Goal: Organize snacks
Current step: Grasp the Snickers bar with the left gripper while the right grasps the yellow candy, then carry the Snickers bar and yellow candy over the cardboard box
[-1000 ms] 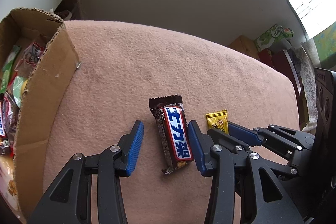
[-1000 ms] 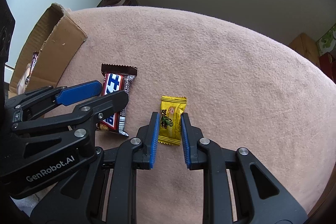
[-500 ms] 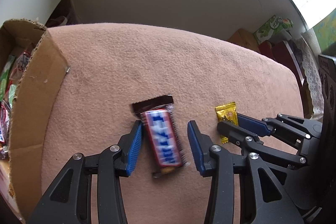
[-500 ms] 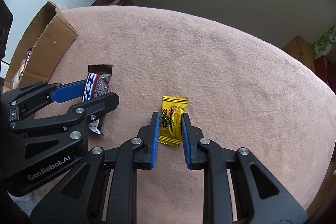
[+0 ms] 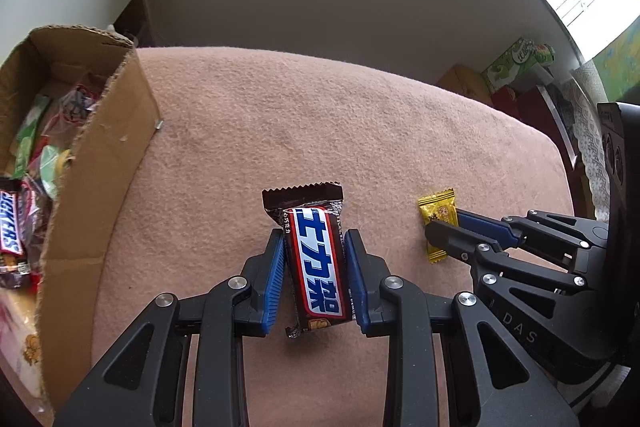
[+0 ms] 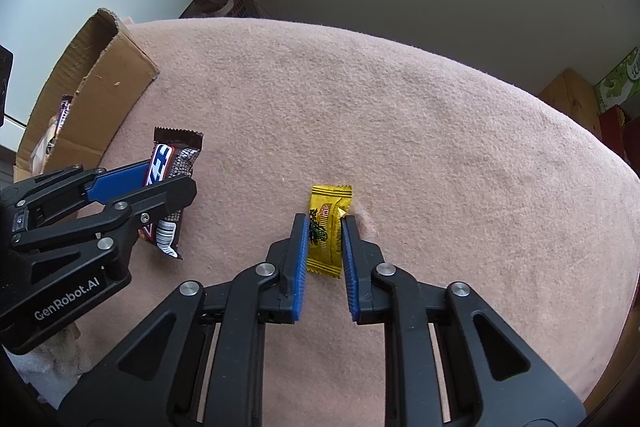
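Left gripper [image 5: 314, 267]: fingers closed narrow against both long edges of the chocolate bar [image 5: 316, 259], label up, crimped end pointing away. Gripping across the width keeps the bar flat and leaves its length free, which suits dropping it into the cardboard box [image 5: 96, 163]. From the right wrist view the bar looks raised off the desk [image 5: 320, 115], though contact cannot be ruled out.

Right gripper [image 6: 324, 247]: fingers narrow about the yellow candy [image 6: 328, 227], pads touching or nearly touching its sides; a firm hold cannot be confirmed. The candy lies on the desk, well apart from the box, on the far side of the bar from it.

The box stands at the desk's left edge, open top, already holding assorted wrapped snacks. In my judgement both items are destined there, the bar being the nearer
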Demonstrator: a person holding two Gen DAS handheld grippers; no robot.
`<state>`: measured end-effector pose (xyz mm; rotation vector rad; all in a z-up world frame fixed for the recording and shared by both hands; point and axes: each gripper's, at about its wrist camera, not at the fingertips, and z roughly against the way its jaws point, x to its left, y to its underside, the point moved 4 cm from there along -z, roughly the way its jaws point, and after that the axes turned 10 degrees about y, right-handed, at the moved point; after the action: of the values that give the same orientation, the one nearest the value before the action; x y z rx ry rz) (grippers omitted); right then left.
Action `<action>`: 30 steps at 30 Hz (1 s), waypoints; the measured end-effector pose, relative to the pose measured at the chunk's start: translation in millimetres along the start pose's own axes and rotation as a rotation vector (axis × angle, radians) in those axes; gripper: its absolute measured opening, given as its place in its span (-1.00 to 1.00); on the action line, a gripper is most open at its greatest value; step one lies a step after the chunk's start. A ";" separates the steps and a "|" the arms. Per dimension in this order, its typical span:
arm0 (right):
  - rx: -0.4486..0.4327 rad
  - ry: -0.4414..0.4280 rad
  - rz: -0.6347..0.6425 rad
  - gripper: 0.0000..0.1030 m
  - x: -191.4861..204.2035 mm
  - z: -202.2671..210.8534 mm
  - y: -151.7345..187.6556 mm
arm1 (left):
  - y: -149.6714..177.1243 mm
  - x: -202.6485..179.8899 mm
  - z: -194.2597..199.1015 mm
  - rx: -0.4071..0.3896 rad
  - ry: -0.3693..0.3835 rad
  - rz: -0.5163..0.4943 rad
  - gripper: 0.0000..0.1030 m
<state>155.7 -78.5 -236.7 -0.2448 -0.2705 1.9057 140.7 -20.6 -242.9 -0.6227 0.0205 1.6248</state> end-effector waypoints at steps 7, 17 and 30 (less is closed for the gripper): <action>-0.014 -0.001 0.014 -0.79 -1.0 6.3 -0.7 | -1.1 1.9 18.5 -0.039 0.009 0.004 -0.46; -0.037 -0.013 0.008 -0.83 1.4 19.7 5.5 | 5.8 2.9 29.9 -0.067 0.009 0.021 -0.46; -0.166 -0.084 0.025 -0.83 11.8 86.7 -13.4 | 8.4 9.5 67.9 -0.140 0.000 0.050 -0.46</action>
<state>137.8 -68.9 -150.5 -0.2808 -0.4853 1.9223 107.1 11.5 -191.8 -0.7348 -0.0784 1.6849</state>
